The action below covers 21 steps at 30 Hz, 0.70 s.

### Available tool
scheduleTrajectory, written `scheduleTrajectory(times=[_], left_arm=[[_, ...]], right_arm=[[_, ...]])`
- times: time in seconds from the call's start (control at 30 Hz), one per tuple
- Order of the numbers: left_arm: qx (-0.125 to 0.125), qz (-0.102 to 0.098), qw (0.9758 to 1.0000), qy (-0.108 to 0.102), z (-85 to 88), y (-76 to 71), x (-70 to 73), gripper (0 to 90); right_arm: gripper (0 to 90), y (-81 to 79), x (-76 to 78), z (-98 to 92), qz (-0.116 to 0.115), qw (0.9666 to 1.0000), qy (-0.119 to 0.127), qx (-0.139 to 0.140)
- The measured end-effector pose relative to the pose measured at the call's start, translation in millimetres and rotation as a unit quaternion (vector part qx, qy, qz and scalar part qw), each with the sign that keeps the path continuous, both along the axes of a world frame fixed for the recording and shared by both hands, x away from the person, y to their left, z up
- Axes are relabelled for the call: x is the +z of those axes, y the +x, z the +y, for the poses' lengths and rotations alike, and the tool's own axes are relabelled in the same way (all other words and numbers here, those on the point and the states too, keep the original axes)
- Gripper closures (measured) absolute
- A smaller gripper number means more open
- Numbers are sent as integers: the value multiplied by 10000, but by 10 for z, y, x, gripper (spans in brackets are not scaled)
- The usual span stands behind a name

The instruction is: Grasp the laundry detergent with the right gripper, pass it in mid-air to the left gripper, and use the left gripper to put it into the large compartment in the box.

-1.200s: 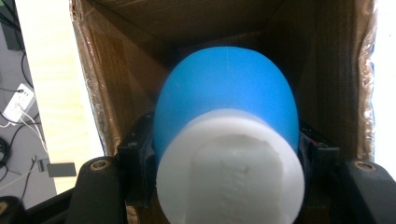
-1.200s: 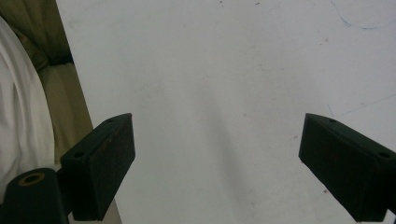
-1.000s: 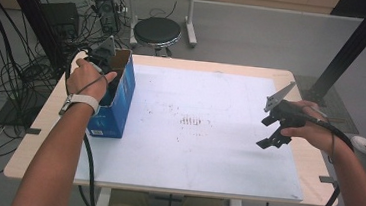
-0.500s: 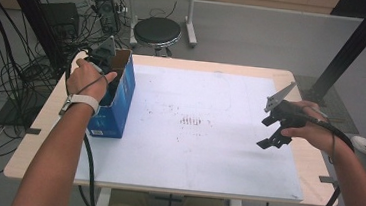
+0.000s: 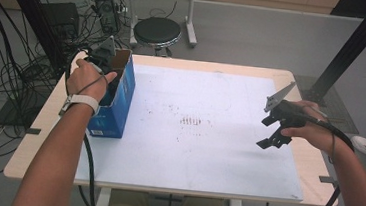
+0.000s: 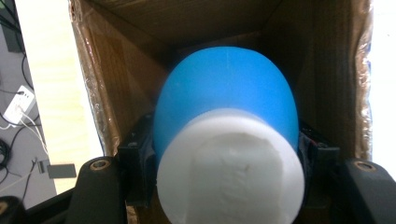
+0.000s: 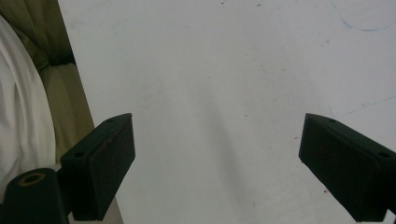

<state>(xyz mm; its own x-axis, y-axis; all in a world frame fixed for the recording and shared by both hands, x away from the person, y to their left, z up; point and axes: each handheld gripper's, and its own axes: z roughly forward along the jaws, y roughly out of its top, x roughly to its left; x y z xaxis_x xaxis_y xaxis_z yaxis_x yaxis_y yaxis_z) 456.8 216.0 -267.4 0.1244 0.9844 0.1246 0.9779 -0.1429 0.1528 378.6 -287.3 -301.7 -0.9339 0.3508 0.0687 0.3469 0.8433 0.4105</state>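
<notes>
The left gripper [image 5: 105,60] pointed downward at the table's far left, its jaws closed tight under the left hand [image 5: 86,78]. The right gripper [image 5: 275,125] hung at the right side with jaws standing wide apart, gripped by the right hand [image 5: 314,128], forearms reaching in from below

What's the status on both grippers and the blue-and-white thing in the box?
Left gripper shut on blue-and-white object, inside cardboard box. Right gripper open, empty, over white mat. Nothing blocking.

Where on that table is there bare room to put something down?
Most of the white mat is bare, from the blue box across to the right gripper, which hovers open. It is crowded inside the box, where the left gripper holds a blue-and-white thing.
</notes>
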Motion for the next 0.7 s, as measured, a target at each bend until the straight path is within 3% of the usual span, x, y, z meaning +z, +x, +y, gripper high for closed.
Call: scheduleTrajectory(times=[0.7], left_arm=[[-38,-44,10000,9,-12,14,-10,370]], right_arm=[[106,-12,-41,-15,74,10000,8,-9]])
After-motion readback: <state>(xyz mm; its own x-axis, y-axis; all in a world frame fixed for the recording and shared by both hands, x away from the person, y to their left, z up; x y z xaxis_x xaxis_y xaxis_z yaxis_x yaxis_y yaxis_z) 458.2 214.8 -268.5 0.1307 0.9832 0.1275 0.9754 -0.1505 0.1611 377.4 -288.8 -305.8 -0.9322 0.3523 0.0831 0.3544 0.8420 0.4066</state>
